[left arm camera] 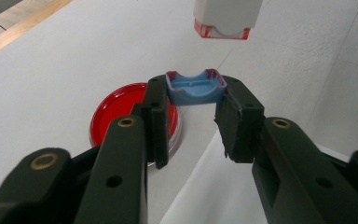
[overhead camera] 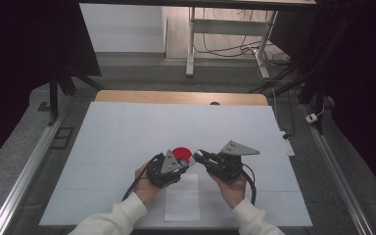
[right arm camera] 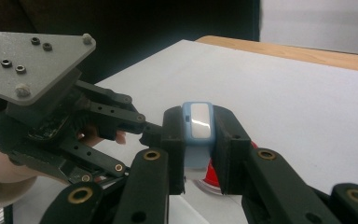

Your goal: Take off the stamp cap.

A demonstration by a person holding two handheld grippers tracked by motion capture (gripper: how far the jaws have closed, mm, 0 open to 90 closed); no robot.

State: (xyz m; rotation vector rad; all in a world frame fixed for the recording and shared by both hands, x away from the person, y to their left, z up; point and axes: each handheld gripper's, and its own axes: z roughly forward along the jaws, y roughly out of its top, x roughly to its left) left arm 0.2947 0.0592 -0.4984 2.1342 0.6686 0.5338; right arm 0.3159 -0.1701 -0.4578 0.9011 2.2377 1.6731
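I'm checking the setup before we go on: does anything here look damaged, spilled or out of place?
Nothing looks spilled or broken. The stamp is in two parts: the left hand-held gripper holds its blue cap, the right hand-held gripper the body. The red dish sits flat on the table.

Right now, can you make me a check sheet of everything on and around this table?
Surface: white-covered table, wooden far edge.
Job's things: small blue plastic cap; pale blue and white stamp-like block; round red dish on the table.
Clutter: white paper sheet at the near edge.
Grippers: left gripper shut on the cap; right gripper shut on the block.
Cables: black cable trailing from the right gripper.
Surroundings: metal desk legs, loose floor wires.
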